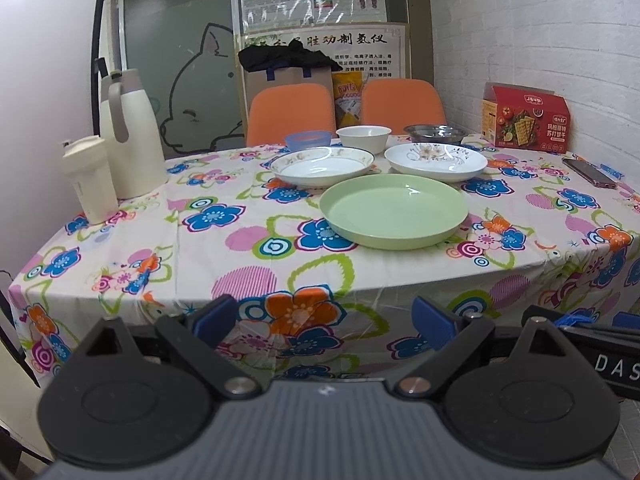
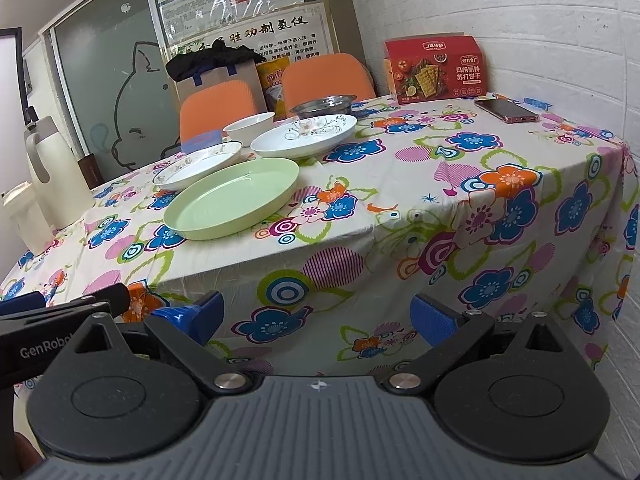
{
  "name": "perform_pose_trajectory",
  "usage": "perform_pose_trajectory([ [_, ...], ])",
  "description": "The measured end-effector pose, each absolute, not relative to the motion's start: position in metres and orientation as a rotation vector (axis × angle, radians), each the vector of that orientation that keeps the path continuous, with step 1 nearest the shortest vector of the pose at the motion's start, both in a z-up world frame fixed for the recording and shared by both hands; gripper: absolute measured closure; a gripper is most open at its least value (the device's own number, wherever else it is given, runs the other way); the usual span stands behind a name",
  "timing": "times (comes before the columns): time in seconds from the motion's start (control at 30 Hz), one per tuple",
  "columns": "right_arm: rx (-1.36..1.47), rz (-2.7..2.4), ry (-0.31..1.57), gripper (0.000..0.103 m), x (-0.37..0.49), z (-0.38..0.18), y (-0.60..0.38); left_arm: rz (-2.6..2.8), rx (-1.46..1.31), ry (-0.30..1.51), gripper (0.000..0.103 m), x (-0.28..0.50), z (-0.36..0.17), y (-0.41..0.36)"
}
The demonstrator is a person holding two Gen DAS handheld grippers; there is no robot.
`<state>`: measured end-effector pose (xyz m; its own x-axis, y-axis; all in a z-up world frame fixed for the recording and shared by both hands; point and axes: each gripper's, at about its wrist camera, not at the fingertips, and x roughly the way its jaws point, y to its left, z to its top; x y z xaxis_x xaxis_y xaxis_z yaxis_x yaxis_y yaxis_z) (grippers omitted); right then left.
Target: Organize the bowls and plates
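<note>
Your left gripper and right gripper hover level before the table's near edge, jaws wide and empty. On the floral tablecloth, a green plate lies flat at twelve o'clock. Beyond it sit two white plates, at eleven and one o'clock. Behind them runs a row left to right: blue bowl, white bowl, steel bowl.

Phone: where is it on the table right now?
The phone lies flat near the table's far right edge, just in front of the red cracker box, right of the metal bowl.
</note>
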<state>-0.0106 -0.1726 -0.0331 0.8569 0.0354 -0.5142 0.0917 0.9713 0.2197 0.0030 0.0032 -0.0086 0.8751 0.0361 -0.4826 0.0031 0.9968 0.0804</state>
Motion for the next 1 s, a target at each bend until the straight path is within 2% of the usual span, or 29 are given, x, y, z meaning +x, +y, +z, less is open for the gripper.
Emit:
perform_pose_trajectory([
  [1.0,0.229,-0.021,0.556,0.015,-0.009,-0.035,-0.171,0.002,0.070,0.536,0.009,0.014,-0.013,0.003],
])
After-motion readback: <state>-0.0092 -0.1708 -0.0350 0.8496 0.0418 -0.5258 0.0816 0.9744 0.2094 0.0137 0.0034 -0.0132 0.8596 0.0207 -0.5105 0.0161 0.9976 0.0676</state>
